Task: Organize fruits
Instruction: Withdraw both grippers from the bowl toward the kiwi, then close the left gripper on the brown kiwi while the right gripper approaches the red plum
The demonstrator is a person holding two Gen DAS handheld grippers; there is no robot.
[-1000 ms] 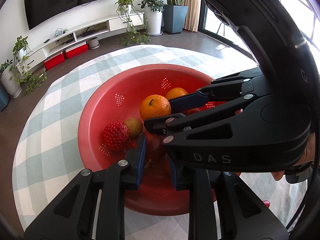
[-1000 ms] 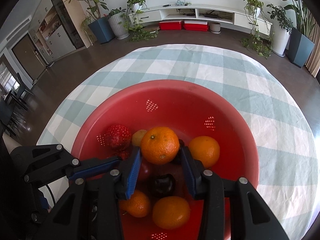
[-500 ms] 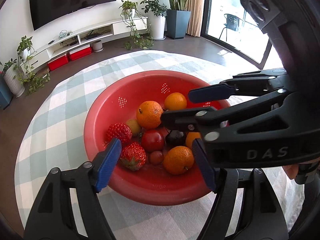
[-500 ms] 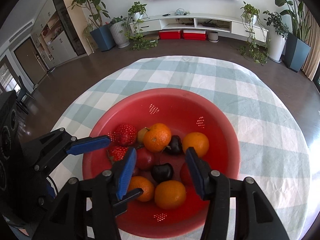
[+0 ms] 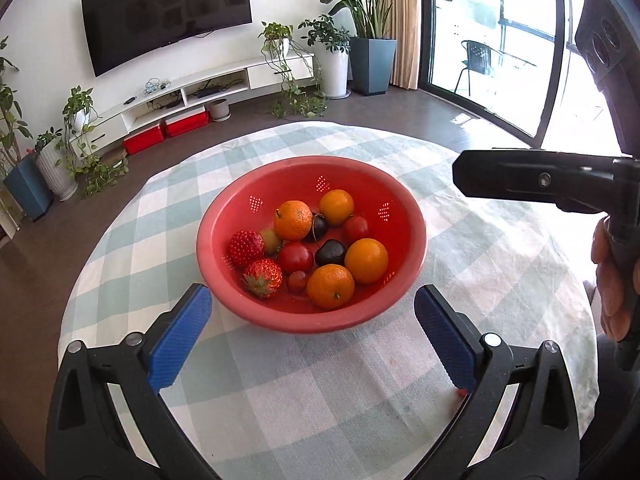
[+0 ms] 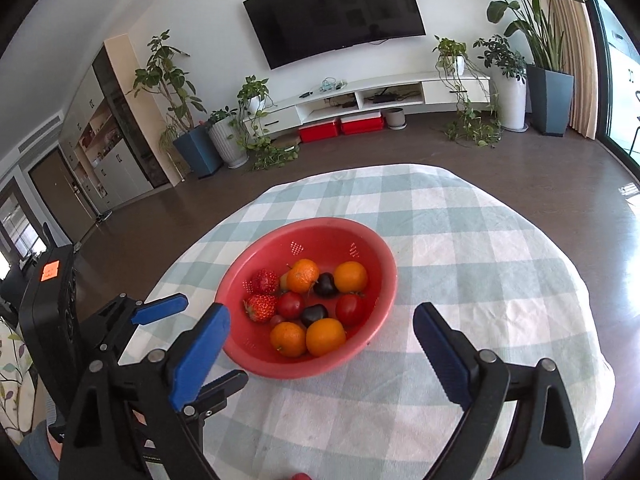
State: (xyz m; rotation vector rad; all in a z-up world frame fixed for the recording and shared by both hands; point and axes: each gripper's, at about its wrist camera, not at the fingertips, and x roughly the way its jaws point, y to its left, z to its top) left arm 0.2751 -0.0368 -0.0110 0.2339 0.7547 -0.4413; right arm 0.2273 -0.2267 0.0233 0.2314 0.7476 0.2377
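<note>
**A:** Where does the bowl point(image 5: 416, 236) sit?

**B:** On the tablecloth point(image 5: 304, 392), about mid-table. All the fruit lies inside it: two strawberries point(image 5: 246, 247) on the left in the left wrist view, four oranges point(image 5: 293, 219) spread from back to front, tomatoes point(image 5: 295, 257) and two cherries point(image 5: 330, 251) packed between them.

**A:** And the grippers?

**B:** The left gripper point(image 5: 312, 334) hangs before the bowl's near rim, fingers either side of it, touching nothing. The right gripper point(image 6: 320, 354) also stands in front of the bowl, clear of it, to the right of the left one.

**A:** Behind the table?

**B:** A low shelf unit point(image 6: 384, 96) along the wall, a television point(image 6: 336, 12) above it, potted plants point(image 6: 550, 92) at both ends.
</note>
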